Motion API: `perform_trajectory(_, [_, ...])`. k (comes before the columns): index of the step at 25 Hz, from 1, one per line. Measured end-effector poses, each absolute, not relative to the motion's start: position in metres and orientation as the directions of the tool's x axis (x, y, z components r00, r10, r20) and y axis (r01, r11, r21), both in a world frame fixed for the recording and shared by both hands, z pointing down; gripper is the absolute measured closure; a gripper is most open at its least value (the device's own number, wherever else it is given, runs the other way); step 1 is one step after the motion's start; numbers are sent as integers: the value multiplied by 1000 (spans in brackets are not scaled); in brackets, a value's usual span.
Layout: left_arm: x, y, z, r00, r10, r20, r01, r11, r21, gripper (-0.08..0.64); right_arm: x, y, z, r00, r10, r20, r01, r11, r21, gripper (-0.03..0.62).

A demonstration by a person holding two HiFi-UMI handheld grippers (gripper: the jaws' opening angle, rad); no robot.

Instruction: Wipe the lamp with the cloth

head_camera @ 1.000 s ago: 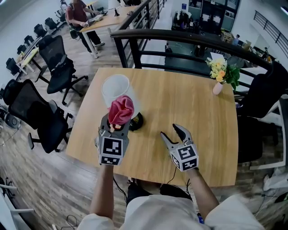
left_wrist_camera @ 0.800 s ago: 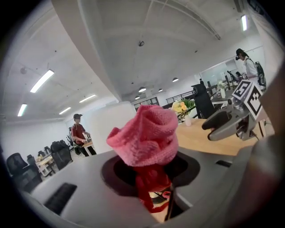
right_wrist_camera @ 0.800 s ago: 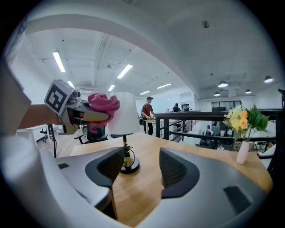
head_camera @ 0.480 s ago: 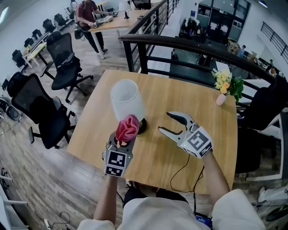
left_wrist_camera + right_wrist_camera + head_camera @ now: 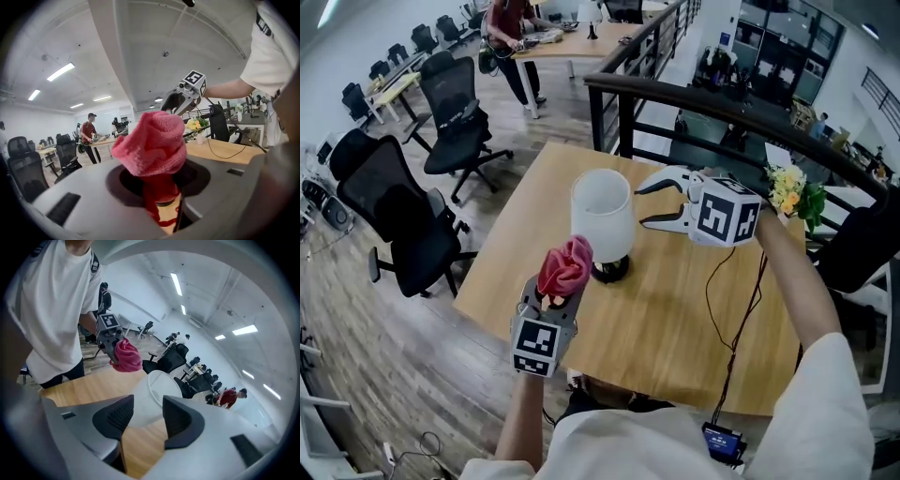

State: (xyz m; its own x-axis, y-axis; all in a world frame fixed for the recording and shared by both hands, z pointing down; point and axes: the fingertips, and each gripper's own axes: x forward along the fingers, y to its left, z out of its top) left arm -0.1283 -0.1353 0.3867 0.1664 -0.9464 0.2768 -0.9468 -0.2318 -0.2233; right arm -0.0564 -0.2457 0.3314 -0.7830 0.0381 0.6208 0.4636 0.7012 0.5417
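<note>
- Left gripper (image 5: pixel 551 298) first: jaws clamped on the pink cloth (image 5: pixel 565 265), a soft wad bulging out over the tips. In the left gripper view the cloth (image 5: pixel 152 145) fills the gap completely.
- Right gripper (image 5: pixel 664 202): jaws apart and just eased in a notch. Nothing is pinched. In the right gripper view the lamp (image 5: pixel 157 390) shows through the gap ahead of the pads, lined up but not gripped.
- The lamp (image 5: pixel 602 214) stands upright on the wooden table (image 5: pixel 675 319), white shade above a small dark base. The cloth sits just in front of the base, and the right jaws are close by the shade's right side.
- Handling, my read: the shade looks thin and light, easy to dent or knock askew, and the lamp looks tall for that small foot. A hard wipe could tip it.
- Best hold is probably a gentle steadying touch across the shade, or lower by the base. No squeezing.
- The cloth is limp and grippy, so it should drag rather than slide. Light strokes.
- Against a second ago: the right gripper was low by the near table edge; now it is up beside the shade, rolled on its side.
- The left gripper has drifted a little, with the same grip on the cloth.
</note>
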Motion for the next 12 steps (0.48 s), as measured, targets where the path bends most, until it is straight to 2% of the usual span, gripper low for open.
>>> perform_trajectory(6, [-147,-134,387,162,-949,269,-956,-218,-195,382,-70,-256,341,-707,20,707,579,590,562,379])
perform_trajectory(12, [-140,-138,385,180,-953,244,-963,-222,-155,382,-89,-243,352,-624,11,781,691,473,546,434])
